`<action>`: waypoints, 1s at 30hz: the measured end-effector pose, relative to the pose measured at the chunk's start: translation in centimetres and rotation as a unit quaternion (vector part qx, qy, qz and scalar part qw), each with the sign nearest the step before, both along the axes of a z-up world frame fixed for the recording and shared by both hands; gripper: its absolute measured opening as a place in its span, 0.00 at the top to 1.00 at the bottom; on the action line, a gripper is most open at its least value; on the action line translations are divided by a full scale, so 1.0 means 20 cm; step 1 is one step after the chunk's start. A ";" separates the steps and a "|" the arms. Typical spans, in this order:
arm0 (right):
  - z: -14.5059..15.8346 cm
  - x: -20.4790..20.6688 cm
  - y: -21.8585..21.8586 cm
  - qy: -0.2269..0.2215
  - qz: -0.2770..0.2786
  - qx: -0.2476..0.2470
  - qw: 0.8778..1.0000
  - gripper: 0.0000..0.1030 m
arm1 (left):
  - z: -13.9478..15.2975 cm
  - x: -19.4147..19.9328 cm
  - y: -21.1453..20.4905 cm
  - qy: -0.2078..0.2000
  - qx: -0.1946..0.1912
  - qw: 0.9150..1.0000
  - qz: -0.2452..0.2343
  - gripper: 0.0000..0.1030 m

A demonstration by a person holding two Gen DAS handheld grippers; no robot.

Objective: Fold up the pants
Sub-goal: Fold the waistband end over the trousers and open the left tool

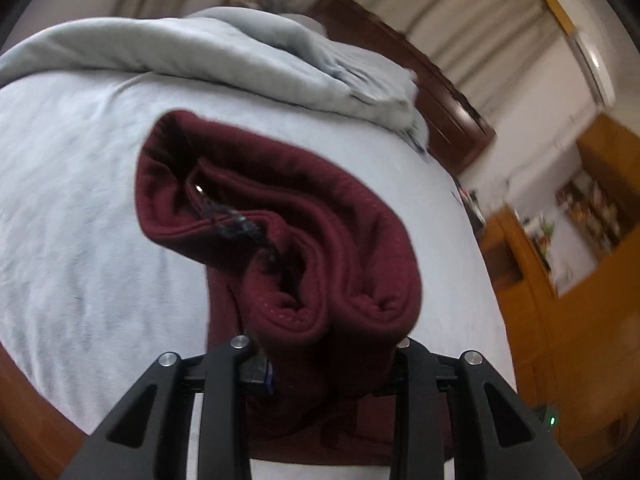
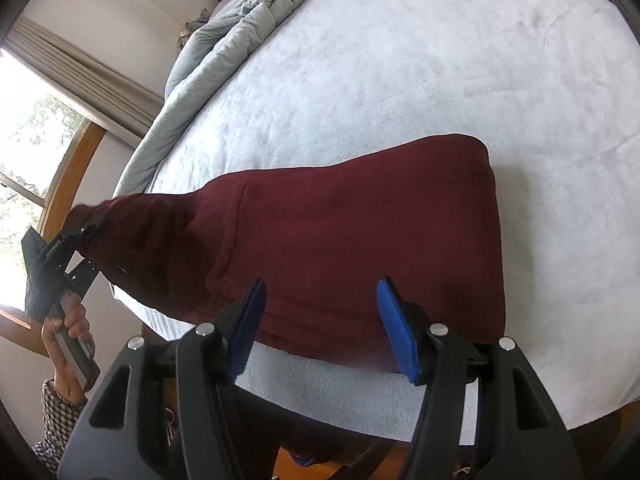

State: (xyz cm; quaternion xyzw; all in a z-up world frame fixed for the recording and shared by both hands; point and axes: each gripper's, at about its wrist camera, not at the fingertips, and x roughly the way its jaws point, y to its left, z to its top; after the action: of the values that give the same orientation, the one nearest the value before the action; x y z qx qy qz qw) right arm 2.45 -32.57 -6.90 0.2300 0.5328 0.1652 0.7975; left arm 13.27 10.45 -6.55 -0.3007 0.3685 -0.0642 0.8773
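Right wrist view: maroon pants (image 2: 352, 240) lying mostly flat on the bed (image 2: 400, 60), folded into a thick wedge near the front edge, one end pulled up off the mattress toward the left gripper (image 2: 86, 228). Looks like that end is lifted on purpose, probably to carry it over the flat part for the next fold, or just to pull out slack first. Right gripper (image 2: 320, 320) hanging above the near edge of the fabric, jaws wide apart, blue pads (image 2: 394, 328) showing and nothing between them, so likely lining up for a pinch on the near hem to pin it down or lift along. Left wrist view: left gripper clamped on a bunched stack of layers, cloth bulging out between the fingers, waistband opening and dark drawstring (image 1: 240, 224) gaping toward the lens. Thick grab, several layers at once, which keeps the earlier folds together but could let an inner layer slip. Grey duvet (image 1: 200, 52) shoved toward the headboard (image 1: 420, 92), presumably to leave room for folding. Guessing somewhere mid-task: already doubled over, final fold not yet done.
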 end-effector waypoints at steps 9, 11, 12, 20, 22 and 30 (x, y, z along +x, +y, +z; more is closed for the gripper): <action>-0.01 -0.01 -0.02 -0.002 -0.004 0.005 1.000 0.42 | -0.03 -0.03 -0.39 0.009 0.074 0.993 -0.089 0.70; -0.01 -0.01 -0.02 -0.002 -0.002 0.004 1.000 0.42 | -0.04 -0.03 -0.43 0.012 0.073 0.992 -0.098 0.70; -0.01 -0.02 -0.02 -0.002 -0.002 0.003 1.000 0.42 | -0.05 -0.04 -0.46 0.014 0.071 0.992 -0.102 0.70; -0.05 -0.02 -0.01 0.009 -0.003 0.005 1.000 0.42 | -0.16 -0.04 -0.63 0.041 0.081 0.987 -0.130 0.70; -0.07 -0.02 -0.01 0.013 -0.003 0.003 1.000 0.42 | -0.20 -0.03 -0.68 0.050 0.090 0.985 -0.137 0.70; -0.13 0.01 0.01 0.031 -0.005 -0.005 0.999 0.42 | -0.31 -0.05 -0.83 0.061 0.148 0.974 -0.160 0.70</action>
State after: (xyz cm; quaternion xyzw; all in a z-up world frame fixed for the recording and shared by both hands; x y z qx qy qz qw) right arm 2.57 -32.33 -9.54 0.2342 0.5566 0.1511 0.7826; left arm 12.27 -6.08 -12.81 -0.1083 0.4704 -0.1295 0.8662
